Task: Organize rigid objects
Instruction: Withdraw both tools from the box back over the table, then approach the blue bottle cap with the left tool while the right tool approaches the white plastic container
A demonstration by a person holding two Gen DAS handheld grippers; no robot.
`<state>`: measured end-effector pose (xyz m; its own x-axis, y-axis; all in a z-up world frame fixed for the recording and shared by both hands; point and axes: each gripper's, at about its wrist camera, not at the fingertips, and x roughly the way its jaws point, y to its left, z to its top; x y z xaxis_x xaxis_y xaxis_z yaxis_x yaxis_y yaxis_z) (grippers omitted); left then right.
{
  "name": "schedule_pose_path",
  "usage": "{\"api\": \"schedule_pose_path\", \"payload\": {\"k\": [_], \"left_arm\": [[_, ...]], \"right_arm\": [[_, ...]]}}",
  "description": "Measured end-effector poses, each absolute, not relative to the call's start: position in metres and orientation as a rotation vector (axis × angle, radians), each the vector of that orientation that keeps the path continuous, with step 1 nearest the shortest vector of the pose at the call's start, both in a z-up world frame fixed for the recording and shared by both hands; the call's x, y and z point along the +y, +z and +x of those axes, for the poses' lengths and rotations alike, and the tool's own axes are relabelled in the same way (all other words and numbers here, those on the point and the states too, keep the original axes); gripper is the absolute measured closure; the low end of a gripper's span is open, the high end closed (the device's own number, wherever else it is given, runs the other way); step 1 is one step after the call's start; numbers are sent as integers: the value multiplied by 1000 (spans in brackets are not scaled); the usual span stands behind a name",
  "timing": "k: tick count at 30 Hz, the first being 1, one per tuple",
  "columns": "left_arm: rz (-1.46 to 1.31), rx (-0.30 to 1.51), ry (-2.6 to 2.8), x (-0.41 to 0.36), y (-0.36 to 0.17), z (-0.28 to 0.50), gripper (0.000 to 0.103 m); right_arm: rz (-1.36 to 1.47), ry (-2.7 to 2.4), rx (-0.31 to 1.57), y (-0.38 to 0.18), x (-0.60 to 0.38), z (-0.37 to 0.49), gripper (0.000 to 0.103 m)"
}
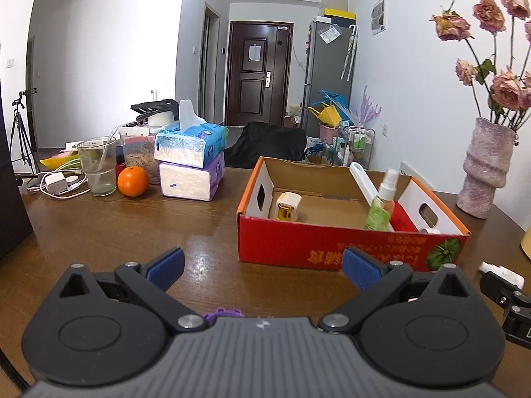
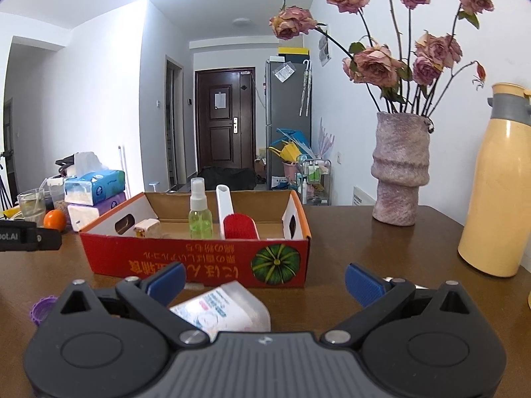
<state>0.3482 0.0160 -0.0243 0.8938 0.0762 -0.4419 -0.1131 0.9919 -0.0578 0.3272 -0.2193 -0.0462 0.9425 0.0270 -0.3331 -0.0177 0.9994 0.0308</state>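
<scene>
Left wrist view: The left gripper (image 1: pixel 262 270) sits low over the near edge of the brown table (image 1: pixel 116 229). Its two blue pads are spread wide apart and nothing is between them. The bare wood in front of it gives lots of room, all the way to the far left corner, where a glass (image 1: pixel 98 165), an orange (image 1: pixel 132 181) and two tissue packs (image 1: pixel 190 162) stand close together. The red cardboard box (image 1: pixel 332 245) sits to the right of the middle, with its near wall just past the right pad. Inside it, a small cream charger (image 1: pixel 288 206) is near the left wall, and a green spray bottle (image 1: pixel 381 204) and a white brush (image 1: pixel 365 179) are near the right wall. A pink vase (image 1: pixel 485 169) stands near the right edge.

Right wrist view: The right gripper (image 2: pixel 264 283) is also low and level, facing the box's front wall. Its pads are spread wide and pinch nothing. A clear plastic bottle with a pink label (image 2: pixel 222 311) lies on its side on the table just under the left pad, close to the box. A small purple cap (image 2: pixel 41 310) lies near the near left edge. To the right there is open wood up to a tall yellow flask (image 2: pixel 497 182) by the right edge.
</scene>
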Motion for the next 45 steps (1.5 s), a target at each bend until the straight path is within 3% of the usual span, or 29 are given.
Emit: {"api": "schedule_pose_path", "payload": {"k": [32,38,41,45], "left_arm": [[-13,676,4,-29,-87,284,1],[-17,691,0,-29,-92,286,25],[-24,702,-26,-29,-94,287,47],[-33,694,-46,-29,-94,286,50]], "right_arm": [[109,-30,426,-80,-256,268,0],[109,-23,431,-81,-254,269,0],[105,-21,432,-82,-253,269,0],[101,-19,433,-82,-253,269,0]]}}
